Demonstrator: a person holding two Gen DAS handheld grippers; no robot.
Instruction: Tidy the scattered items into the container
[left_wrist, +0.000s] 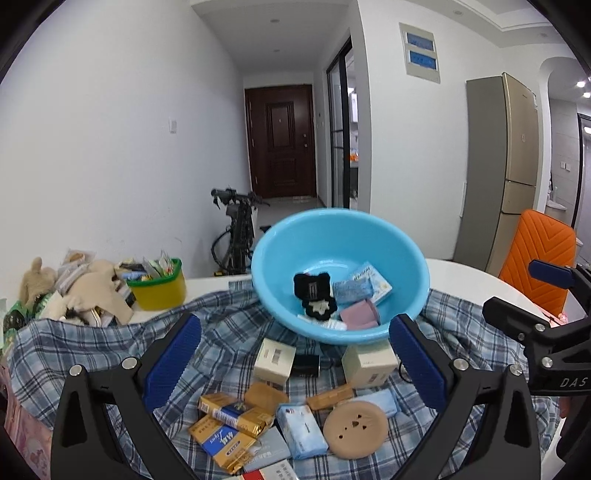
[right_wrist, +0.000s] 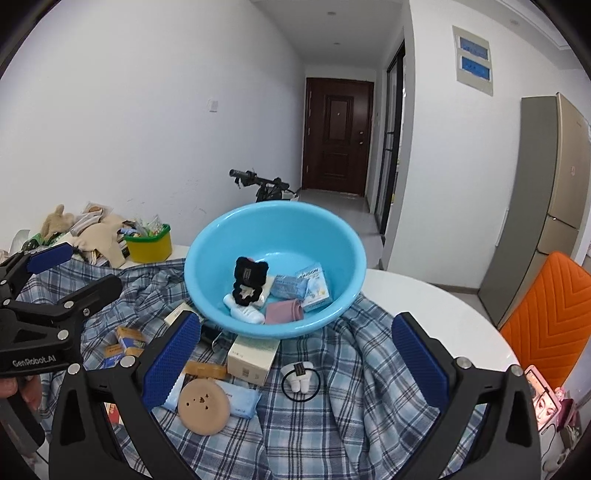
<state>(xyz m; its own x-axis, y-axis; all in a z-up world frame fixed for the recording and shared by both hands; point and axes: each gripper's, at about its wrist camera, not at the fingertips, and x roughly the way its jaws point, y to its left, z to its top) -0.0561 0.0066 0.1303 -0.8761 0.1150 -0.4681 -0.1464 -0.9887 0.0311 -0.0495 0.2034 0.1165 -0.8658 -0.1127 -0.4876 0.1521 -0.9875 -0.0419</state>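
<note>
A light blue basin (left_wrist: 280, 236) (right_wrist: 221, 236) stands on a plaid cloth and holds a black plush, tissue packs, a pink item and a white tube. In front of it lie two cream boxes (left_wrist: 274, 360), gold-blue packets (left_wrist: 229, 428), a tissue pack (left_wrist: 301, 430), a round tan disc (left_wrist: 355, 430) (right_wrist: 204, 406) and a white charm on a black hair tie (right_wrist: 300, 376). My left gripper (left_wrist: 295, 363) is open and empty above the scattered items. My right gripper (right_wrist: 295, 363) is open and empty above the hair tie.
A yellow tub with green rim (left_wrist: 159, 286) full of sachets and a beige plush pile (left_wrist: 88, 291) sit at the left. An orange chair (right_wrist: 554, 314) stands right of the round white table (right_wrist: 443, 310). A scooter (left_wrist: 240, 225) stands behind the table.
</note>
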